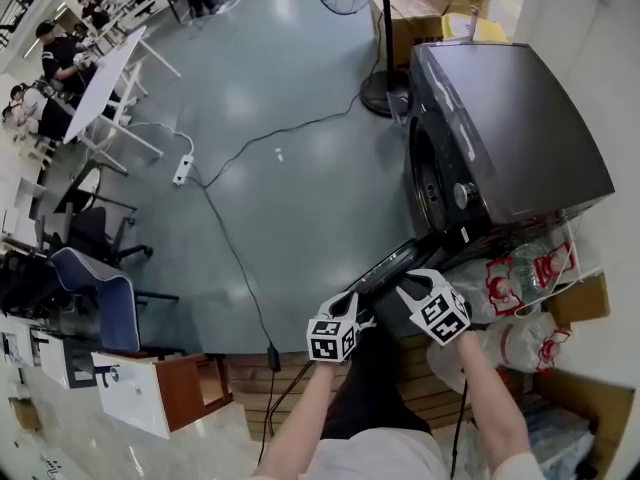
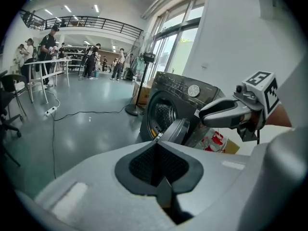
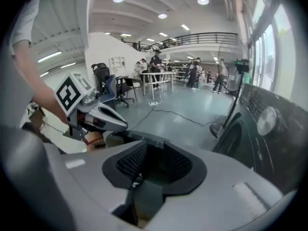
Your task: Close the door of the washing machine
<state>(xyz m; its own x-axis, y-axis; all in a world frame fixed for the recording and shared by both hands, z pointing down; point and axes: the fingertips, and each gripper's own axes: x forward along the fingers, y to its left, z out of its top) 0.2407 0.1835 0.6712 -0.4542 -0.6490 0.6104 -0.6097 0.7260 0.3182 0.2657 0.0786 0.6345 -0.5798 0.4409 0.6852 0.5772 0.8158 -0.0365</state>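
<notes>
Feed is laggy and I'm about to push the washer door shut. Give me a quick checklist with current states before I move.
1. Washing machine door open and needing the push: ok, it stands swung out from the drum opening.
2. Left gripper empty: ok, jaws together on nothing.
3. Right gripper empty: ok, jaws apart, nothing clamped.
4. A gripper touching the door: cannot tell; in the head view both sit near its free edge.
5. Nothing hanging out of the drum opening: ok.
6. Plastic bags out of the closing swing: ok, they lie off to the side, not between door and opening.
</notes>
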